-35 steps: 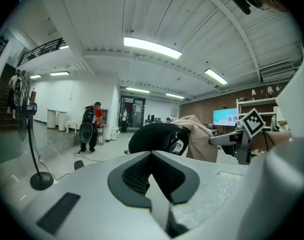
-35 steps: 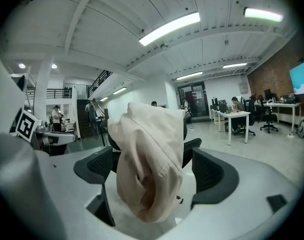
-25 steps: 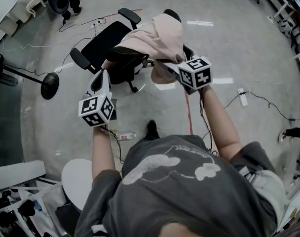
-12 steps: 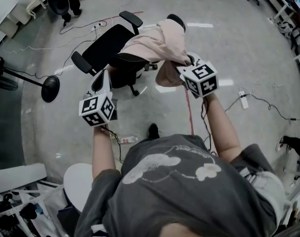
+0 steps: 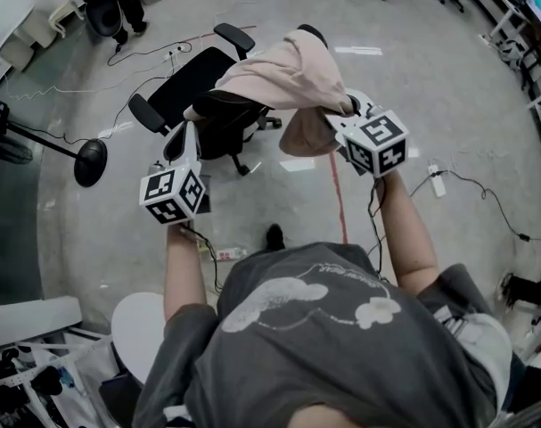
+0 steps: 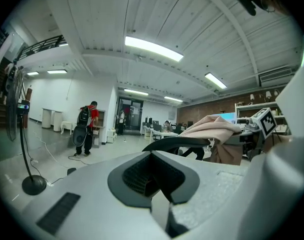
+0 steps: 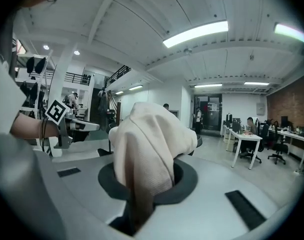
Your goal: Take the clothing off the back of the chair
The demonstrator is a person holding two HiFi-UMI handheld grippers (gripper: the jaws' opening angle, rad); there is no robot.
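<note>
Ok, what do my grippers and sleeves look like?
The left gripper and right gripper are light grey with dark-lined pockets; each carries a white cube with black square markers. The sleeves are short, dark grey. The right one's jaws are closing on the clothing.

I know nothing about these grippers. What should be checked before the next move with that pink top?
1. Grip: the right gripper has its jaws closing with the top between them, cloth pinched. Ok.
2. Top off the chair: most of it lies draped over the chair's back. Not ok.
3. Cloth snagged under the drape: hidden. Cannot tell.
4. Left gripper: empty, apart from the chair. Ok.
5. Footing: a power strip lies on the floor nearby. Not ok.
</note>
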